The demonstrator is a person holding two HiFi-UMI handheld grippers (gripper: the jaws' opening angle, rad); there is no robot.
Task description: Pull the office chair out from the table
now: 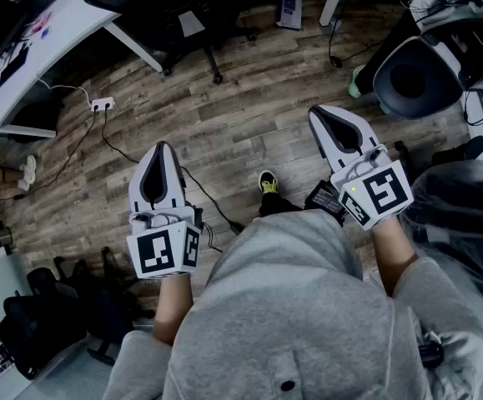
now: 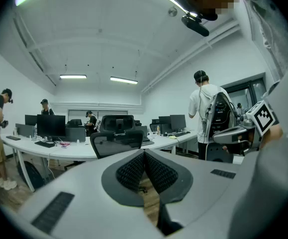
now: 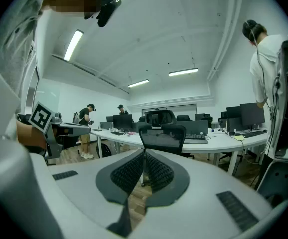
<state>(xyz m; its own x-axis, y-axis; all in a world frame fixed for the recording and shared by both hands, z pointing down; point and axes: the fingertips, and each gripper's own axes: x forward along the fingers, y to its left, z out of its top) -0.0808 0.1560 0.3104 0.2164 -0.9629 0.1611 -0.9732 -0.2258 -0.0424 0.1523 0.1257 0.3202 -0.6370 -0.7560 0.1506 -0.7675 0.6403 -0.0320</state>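
Note:
The black office chair (image 1: pixel 189 11) stands tucked under the curved white table (image 1: pixel 53 25) at the top of the head view, some way ahead of both grippers. Its mesh back (image 2: pixel 116 141) shows just above the jaws in the left gripper view. In the right gripper view the chair (image 3: pixel 162 137) stands straight ahead before the table (image 3: pixel 223 144). My left gripper (image 1: pixel 163 148) (image 2: pixel 144 153) is shut with nothing in it. My right gripper (image 1: pixel 319 113) (image 3: pixel 144 153) is shut and empty too. Both are held out level over the wood floor, apart from the chair.
A power strip (image 1: pixel 102 103) with cables lies on the floor left of the path. Another chair (image 1: pixel 415 77) stands at the right, and dark bags (image 1: pixel 45 315) lie at lower left. A person in white (image 2: pixel 207 106) stands to the right; others stand by monitors (image 2: pixel 50 125).

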